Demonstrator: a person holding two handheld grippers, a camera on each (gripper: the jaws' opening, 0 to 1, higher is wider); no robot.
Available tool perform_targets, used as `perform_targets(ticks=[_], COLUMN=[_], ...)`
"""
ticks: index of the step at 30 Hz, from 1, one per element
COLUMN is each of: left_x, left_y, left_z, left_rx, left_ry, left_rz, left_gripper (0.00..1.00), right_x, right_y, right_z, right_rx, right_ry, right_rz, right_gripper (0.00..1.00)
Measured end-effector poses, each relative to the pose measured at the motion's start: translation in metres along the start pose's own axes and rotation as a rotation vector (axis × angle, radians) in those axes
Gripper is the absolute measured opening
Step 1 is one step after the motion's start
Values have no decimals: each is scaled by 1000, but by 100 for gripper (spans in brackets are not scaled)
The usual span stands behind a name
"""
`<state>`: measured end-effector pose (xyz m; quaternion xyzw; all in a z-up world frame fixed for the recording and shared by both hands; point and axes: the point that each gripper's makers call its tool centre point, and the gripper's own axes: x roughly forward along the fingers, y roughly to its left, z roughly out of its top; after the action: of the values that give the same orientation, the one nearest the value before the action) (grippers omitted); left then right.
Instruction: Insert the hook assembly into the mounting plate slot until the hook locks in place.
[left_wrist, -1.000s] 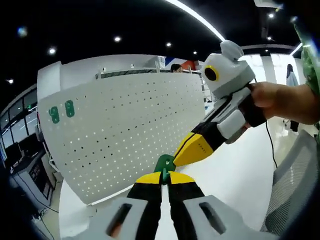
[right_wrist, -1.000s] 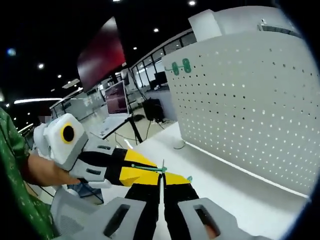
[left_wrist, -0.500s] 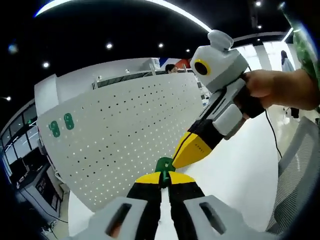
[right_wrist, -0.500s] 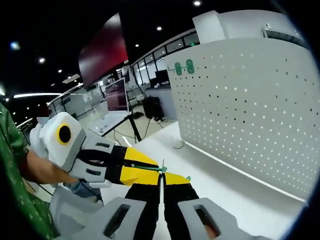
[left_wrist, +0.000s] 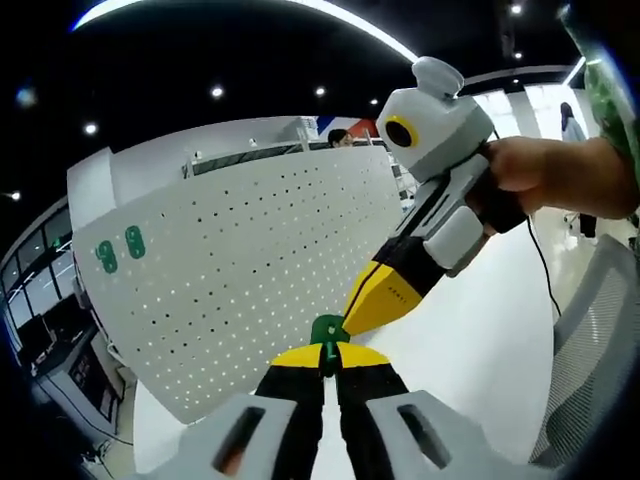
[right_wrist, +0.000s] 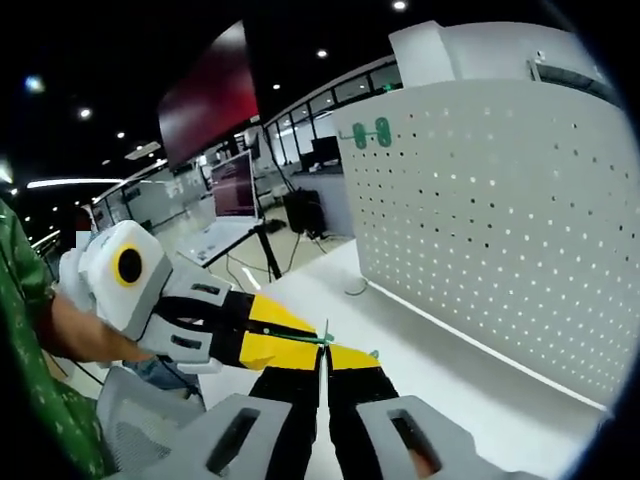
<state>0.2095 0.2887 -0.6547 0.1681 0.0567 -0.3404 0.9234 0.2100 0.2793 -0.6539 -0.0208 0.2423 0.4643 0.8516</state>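
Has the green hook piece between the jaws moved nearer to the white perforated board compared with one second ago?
No clear approach. In the left gripper view the green hook piece sits against the perforated board's lower edge much as before; only the view has tilted.

Left gripper view: pegboard (left_wrist: 250, 270) was white with a regular grid of small dark and light holes, mid-frame. Two green hooks (left_wrist: 118, 248) sat at its upper left. A green hook piece (left_wrist: 327, 329) was at lower centre. The left gripper (left_wrist: 329, 357) had yellow tips on black jaws with a grey base. The right gripper (left_wrist: 352, 312) had a yellow tip, a black and grey-white body and a yellow ring. Table (left_wrist: 480, 350) was white. Right gripper view: sleeve (right_wrist: 30, 330) at the left edge was green, patterned. Screen (right_wrist: 205, 100) at upper left was dark red.
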Motion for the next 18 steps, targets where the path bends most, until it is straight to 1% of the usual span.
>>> perform_targets(ticks=[6, 15, 16, 18], left_x=[-1, -3, -3, -3], left_y=[0, 1, 2, 4], left_z=[1, 2, 1, 1], left_rx=[-17, -51, -60, -106], left_ry=[0, -9, -9, -16], left_rz=[4, 13, 14, 16], left_gripper=[3, 3, 3, 3], right_x=[-2, -1, -2, -3], right_y=[3, 6, 7, 8], right_z=[3, 7, 9, 10], right_rx=[-17, -19, -18, -29], right_ry=[-11, -21, -28, -28], right_rz=[-1, 2, 4, 5], right_gripper=[1, 1, 2, 5])
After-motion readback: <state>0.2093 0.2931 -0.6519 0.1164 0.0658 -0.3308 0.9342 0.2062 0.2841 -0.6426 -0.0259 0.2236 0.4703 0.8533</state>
